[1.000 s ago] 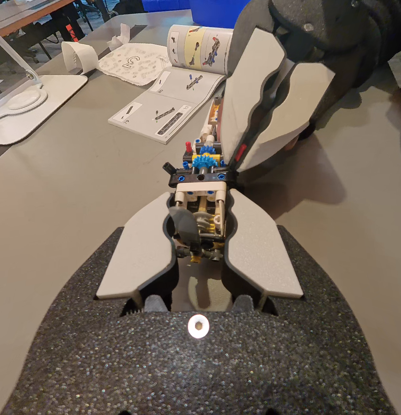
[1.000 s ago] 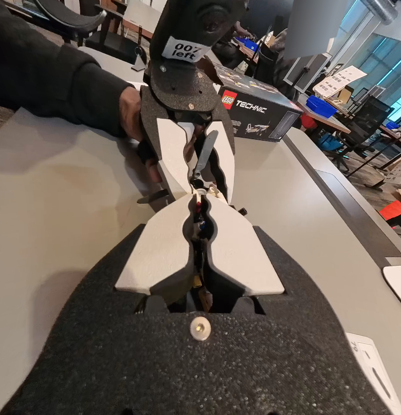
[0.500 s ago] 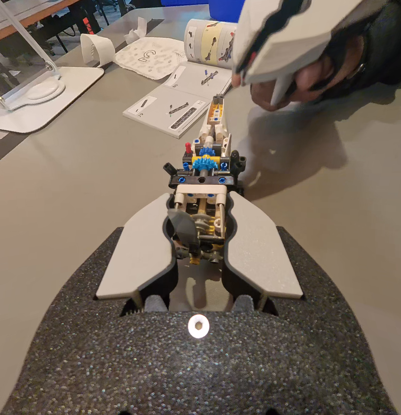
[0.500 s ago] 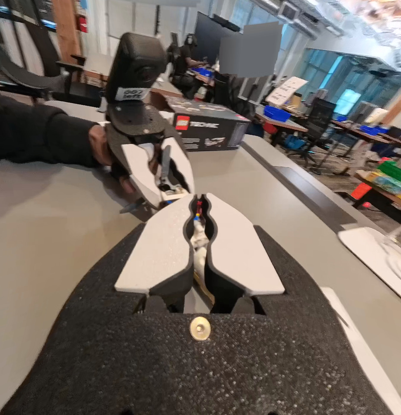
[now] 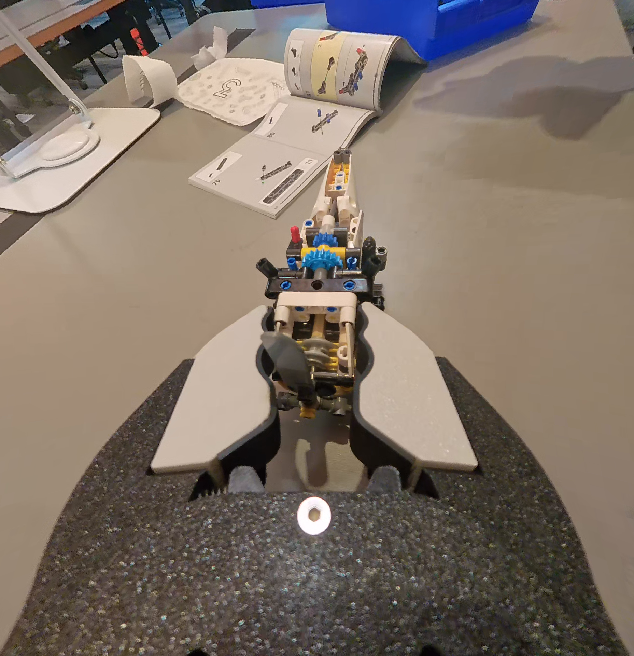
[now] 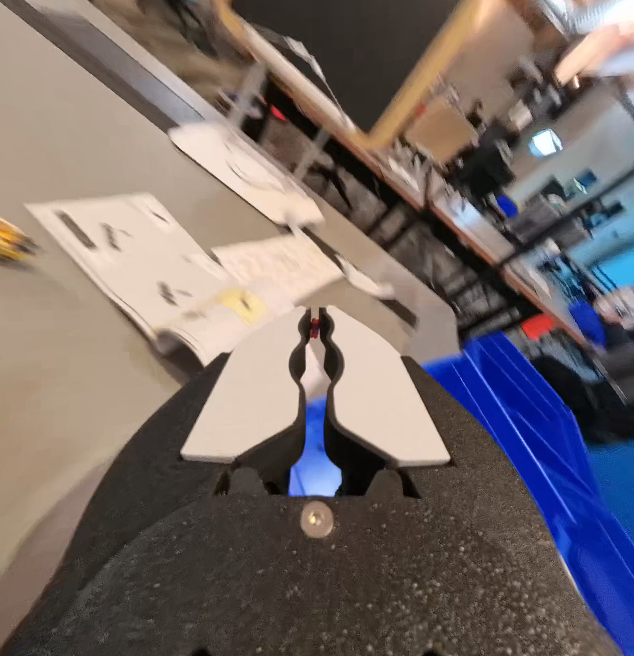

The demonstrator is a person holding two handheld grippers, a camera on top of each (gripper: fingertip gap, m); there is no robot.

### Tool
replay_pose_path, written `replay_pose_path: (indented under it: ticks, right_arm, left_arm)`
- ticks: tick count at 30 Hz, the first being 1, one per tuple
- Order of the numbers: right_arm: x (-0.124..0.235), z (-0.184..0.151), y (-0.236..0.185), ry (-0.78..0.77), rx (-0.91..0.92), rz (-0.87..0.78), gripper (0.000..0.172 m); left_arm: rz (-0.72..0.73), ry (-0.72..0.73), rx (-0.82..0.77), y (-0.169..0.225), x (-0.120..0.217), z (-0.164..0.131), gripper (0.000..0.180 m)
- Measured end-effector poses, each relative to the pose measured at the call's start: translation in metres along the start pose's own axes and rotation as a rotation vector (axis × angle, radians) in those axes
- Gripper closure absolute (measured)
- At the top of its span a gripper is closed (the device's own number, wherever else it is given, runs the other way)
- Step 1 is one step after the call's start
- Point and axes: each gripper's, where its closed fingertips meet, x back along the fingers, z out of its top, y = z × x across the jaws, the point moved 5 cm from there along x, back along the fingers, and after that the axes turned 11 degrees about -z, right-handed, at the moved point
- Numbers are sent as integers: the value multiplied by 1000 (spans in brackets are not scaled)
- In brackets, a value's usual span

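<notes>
The left gripper (image 5: 315, 316) clamps the near end of a long white-and-black brick model with blue gears (image 5: 320, 284); it lies on the grey table (image 5: 131, 284), long axis pointing away toward the open instruction booklet (image 5: 283, 156). The right gripper (image 6: 314, 312) pinches a tiny red piece (image 6: 313, 326).

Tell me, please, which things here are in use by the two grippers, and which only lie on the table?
In use:
- toy brick model, held at its near end by the left gripper
- small red piece, pinched by the right gripper

Lying about:
- open booklet
- blue bin
- white paper bag
- white stand base
</notes>
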Motion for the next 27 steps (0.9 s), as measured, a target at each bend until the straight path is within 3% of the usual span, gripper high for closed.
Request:
replay_pose_path:
  ticks: [3, 6, 9, 12, 16, 22, 27]
  right_arm:
    - [4, -48, 49, -184, -38, -89, 166]
    - [3, -79, 74, -290, -126, -103, 151]
    - [6, -82, 83, -288, -162, -104, 145]
    - [10, -65, 76, -236, -143, -81, 144]
    - [13, -18, 15, -83, -86, 138, 144]
    - [11, 34, -143, 118, 104, 622, 143]
    - [9, 70, -236, 276, 233, 833, 143]
  left_arm:
    - [2, 0, 1, 1, 0, 0, 135]
    - [-2, 4, -1, 1, 0, 0, 135]
    - [1, 5, -5, 1, 0, 0, 135]
    - [4, 5, -8, 2, 0, 0, 135]
    - [-5, 6, -5, 2, -1, 0, 135]
    - [-5, 5, -12, 4, -1, 1, 135]
    - [-6, 4, -17, 6, -1, 1, 135]
